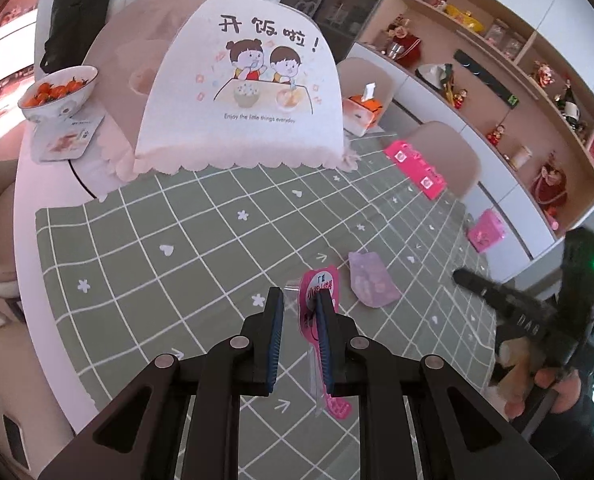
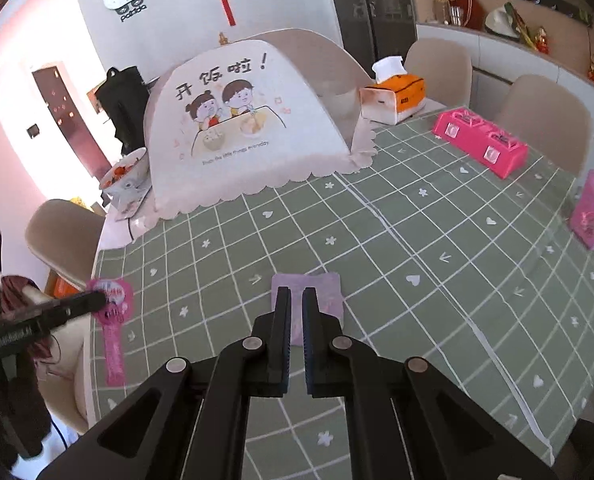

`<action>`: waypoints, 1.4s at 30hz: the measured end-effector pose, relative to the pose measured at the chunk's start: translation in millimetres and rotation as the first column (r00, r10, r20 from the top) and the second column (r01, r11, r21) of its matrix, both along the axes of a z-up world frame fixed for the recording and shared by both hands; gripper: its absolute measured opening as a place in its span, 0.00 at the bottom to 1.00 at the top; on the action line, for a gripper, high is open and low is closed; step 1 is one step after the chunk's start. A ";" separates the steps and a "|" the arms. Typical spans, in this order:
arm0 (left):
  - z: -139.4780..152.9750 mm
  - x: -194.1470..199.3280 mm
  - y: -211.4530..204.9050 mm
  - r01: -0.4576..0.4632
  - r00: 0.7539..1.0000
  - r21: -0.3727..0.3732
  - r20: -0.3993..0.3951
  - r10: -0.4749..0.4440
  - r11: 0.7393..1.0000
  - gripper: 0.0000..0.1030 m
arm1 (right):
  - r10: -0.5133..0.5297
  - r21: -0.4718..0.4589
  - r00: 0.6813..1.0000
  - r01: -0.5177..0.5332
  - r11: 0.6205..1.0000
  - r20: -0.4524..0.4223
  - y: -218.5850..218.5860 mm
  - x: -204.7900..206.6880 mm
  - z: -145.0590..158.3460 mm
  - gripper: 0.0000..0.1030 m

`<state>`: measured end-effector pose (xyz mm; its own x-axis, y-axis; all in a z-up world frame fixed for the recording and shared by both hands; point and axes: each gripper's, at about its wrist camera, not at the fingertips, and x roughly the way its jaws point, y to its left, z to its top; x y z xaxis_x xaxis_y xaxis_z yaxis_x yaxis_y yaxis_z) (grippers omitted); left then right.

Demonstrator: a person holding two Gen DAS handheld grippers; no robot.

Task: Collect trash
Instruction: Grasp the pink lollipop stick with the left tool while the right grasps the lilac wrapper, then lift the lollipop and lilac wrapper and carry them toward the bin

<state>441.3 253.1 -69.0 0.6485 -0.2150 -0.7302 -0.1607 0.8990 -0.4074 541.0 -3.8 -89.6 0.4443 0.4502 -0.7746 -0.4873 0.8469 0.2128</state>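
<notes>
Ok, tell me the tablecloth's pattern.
The tablecloth is sage green with a white grid, small white hearts and flowers; clearest in the right wrist view.

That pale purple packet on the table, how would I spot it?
Start at the green checked tablecloth. On its near side, just past the tips of the right tongs, lies the pale purple packet. It is soft lilac and squarish, unlike the long hot-pink wrapper to its left.

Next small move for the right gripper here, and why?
Probably reopen the right gripper and lower it over the purple wrapper: its jaws are nearly shut with nothing between them, and the wrapper lies flat on the tablecloth beyond its tips.
</notes>
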 end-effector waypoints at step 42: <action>-45.3 -3.6 36.7 -0.043 0.996 -0.056 -0.085 0.038 0.997 0.15 | -0.045 -0.150 0.995 0.059 0.987 0.090 63.0 23.5 -66.9 0.03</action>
